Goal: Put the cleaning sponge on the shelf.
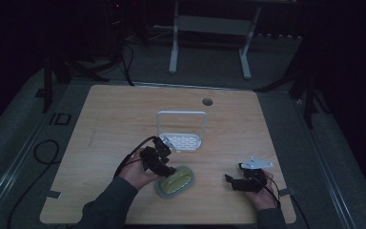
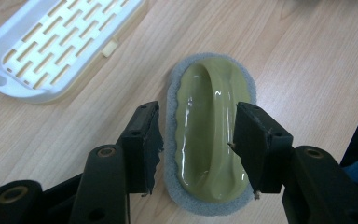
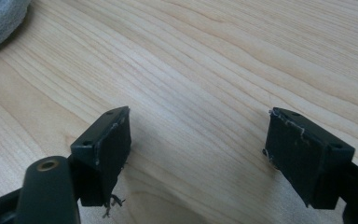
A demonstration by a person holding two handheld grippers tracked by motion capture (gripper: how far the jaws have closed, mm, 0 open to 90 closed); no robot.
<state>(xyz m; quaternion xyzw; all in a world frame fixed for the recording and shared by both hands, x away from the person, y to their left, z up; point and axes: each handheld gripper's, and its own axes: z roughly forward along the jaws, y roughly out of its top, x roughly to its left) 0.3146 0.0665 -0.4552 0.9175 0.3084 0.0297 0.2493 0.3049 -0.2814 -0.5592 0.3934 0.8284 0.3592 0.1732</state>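
A scrubbing pad (image 1: 175,181) with a glossy olive-green handle on grey foam lies flat on the wooden table (image 1: 114,119), near the front middle. My left gripper (image 1: 166,171) hovers just over it. In the left gripper view the open left gripper (image 2: 196,112) straddles the pad (image 2: 212,126), one jaw on each side of the handle, with gaps on both sides. My right gripper (image 1: 233,182) is low at the front right, apart from the pad. In the right gripper view it (image 3: 199,119) stands open over bare wood, the pad's grey edge (image 3: 0,18) at top left.
A white slotted plastic tray (image 1: 183,141) with a tall wire-like frame stands just behind the pad; its rim (image 2: 28,95) lies left of my left jaws. A cable hole (image 1: 207,101) is near the table's far edge. A stand's legs rise beyond the table.
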